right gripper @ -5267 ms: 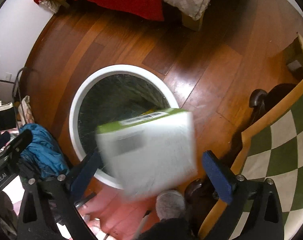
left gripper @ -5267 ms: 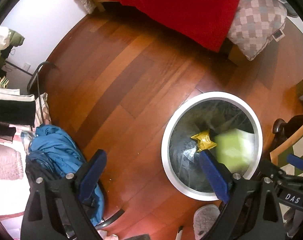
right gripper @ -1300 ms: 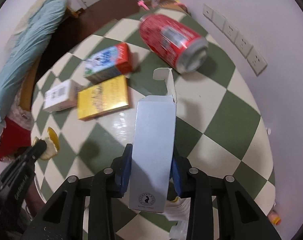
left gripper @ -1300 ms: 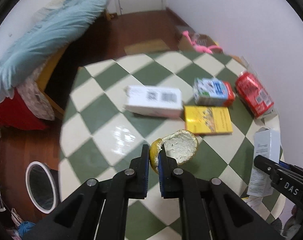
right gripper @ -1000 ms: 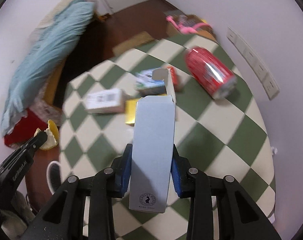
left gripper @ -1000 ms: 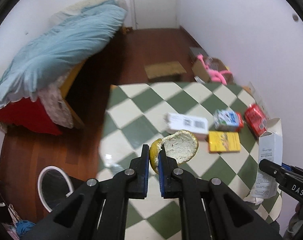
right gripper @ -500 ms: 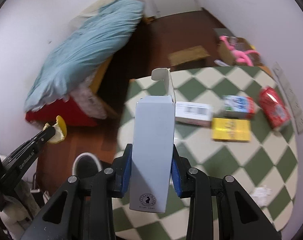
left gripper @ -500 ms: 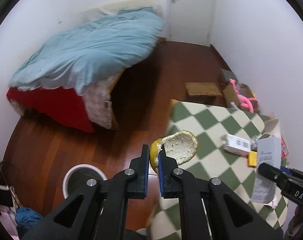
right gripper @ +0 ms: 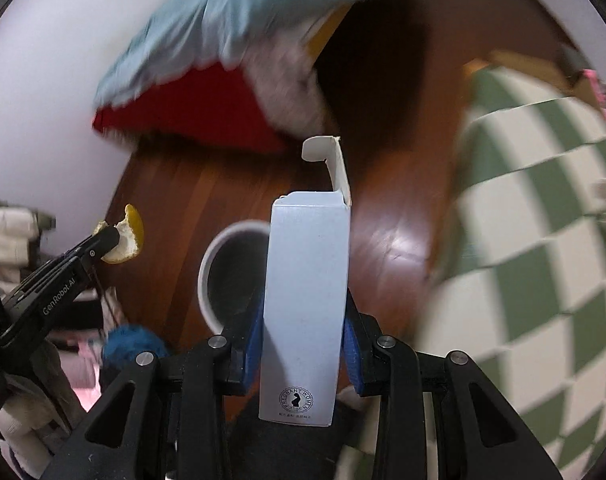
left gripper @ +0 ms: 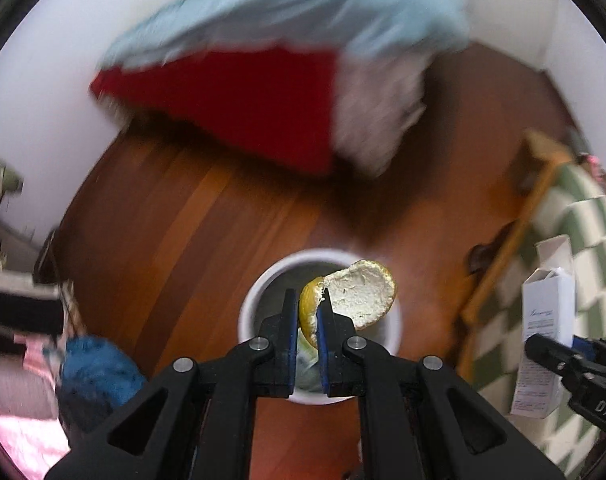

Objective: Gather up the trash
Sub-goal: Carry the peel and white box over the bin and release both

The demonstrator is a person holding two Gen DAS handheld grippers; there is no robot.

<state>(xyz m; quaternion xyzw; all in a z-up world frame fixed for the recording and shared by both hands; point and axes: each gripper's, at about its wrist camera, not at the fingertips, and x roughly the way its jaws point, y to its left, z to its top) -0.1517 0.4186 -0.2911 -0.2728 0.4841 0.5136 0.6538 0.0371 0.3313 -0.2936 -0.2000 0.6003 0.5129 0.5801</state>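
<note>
Both grippers have swung away from the bench toward the white bin [left gripper: 259,300] on the floor. Left gripper [left gripper: 305,312] pinches the soft, light peel [left gripper: 359,294] above the bin. Right gripper [right gripper: 303,320] squeezes the light, crushable white box [right gripper: 307,300] by its sides.

Wooden floor [left gripper: 191,216], white walls (bed [left gripper: 263,92] blurred)

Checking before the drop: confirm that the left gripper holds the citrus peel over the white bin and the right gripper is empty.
Not quite. The right gripper is not empty: the right wrist view shows it shut on a white carton. The left gripper does hold the citrus peel over the white bin.
</note>
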